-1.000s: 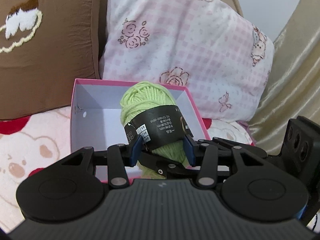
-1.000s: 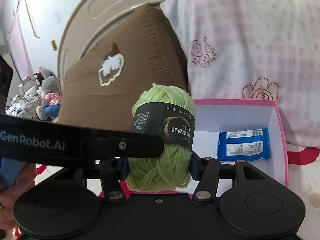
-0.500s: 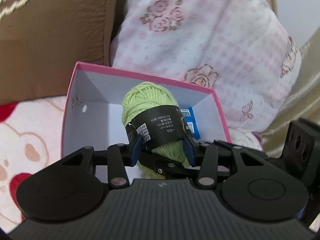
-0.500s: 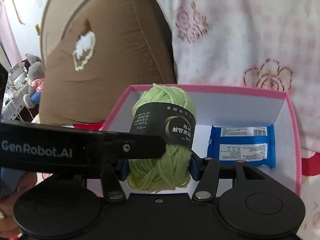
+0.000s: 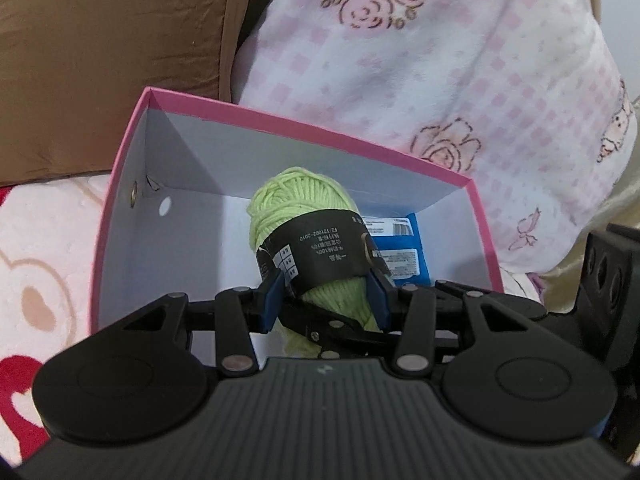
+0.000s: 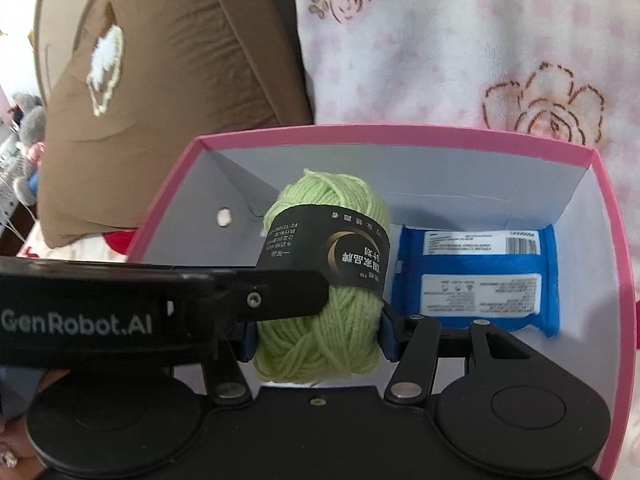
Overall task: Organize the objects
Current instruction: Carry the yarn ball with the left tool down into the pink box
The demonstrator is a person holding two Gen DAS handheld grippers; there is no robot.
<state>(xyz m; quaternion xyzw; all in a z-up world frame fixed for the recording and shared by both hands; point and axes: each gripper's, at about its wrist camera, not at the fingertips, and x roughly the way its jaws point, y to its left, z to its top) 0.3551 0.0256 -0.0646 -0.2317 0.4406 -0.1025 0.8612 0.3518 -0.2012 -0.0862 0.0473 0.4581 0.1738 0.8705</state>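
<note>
– Left wrist view? 
– Left gripper (image 5: pixel 326 290) clamped the green yarn skein (image 5: pixel 304 216) over the pink box (image 5: pixel 120 184), long axis pointing away; blue packet (image 5: pixel 404 256) behind it.

– Right wrist view? 
– Right gripper (image 6: pixel 316 334) clamped the same skein (image 6: pixel 324 320), packet (image 6: pixel 480 276) alongside inside the box (image 6: pixel 400 134), left gripper's finger (image 6: pixel 260 296) crossing in front.

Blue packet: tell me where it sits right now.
The blue packet lies flat on the floor of the pink box, in its right half by the far wall, just right of the green yarn ball.
</note>
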